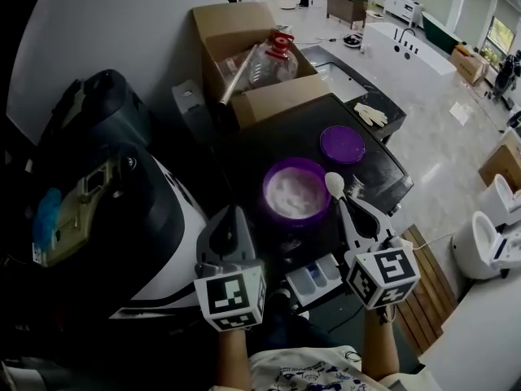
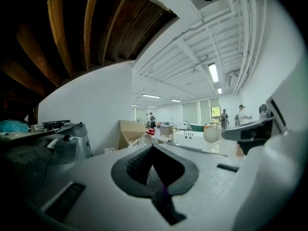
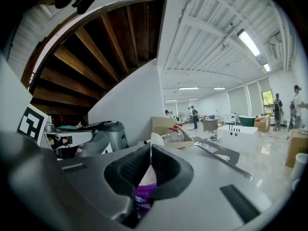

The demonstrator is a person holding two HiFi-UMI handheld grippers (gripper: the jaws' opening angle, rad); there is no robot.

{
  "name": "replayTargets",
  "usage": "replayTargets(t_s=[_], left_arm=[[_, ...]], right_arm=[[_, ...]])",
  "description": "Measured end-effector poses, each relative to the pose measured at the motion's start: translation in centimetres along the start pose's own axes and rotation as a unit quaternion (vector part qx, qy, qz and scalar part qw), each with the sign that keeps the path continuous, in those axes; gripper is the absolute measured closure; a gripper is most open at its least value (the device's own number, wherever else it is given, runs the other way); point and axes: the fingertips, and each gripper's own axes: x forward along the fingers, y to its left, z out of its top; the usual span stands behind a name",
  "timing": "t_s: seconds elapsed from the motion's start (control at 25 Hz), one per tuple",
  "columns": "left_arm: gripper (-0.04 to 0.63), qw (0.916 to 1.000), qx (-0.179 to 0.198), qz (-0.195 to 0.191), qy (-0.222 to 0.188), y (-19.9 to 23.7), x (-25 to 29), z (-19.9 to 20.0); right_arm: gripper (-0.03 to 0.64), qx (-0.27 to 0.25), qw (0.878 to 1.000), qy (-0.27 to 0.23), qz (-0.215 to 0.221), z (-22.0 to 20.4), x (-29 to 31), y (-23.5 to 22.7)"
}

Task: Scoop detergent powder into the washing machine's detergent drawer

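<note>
White spoon (image 1: 334, 184) clamped by right gripper (image 1: 348, 211), perhaps touching purple tub (image 1: 269, 187) rim

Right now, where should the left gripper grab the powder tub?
Pinch the tub at its left rim, from above, one jaw inside, one outside. It stands upright, open, looks too wide to span; the right gripper with the spoon occupies its right side.

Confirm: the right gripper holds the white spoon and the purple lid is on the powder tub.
No: the head view shows the purple lid lying off the powder tub, on the dark top beyond it. The right gripper holds the white spoon.
</note>
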Motion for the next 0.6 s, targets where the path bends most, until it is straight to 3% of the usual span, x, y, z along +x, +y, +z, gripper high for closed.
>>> replayTargets(t_s=[0.6], left_arm=[[0.594,0.9970,-0.006,-0.057,0.052,1.3,6.5,-3.3]], right_arm=[[0.595,0.019,0.988,0.151,0.018,-3.6,6.1,-1.0]])
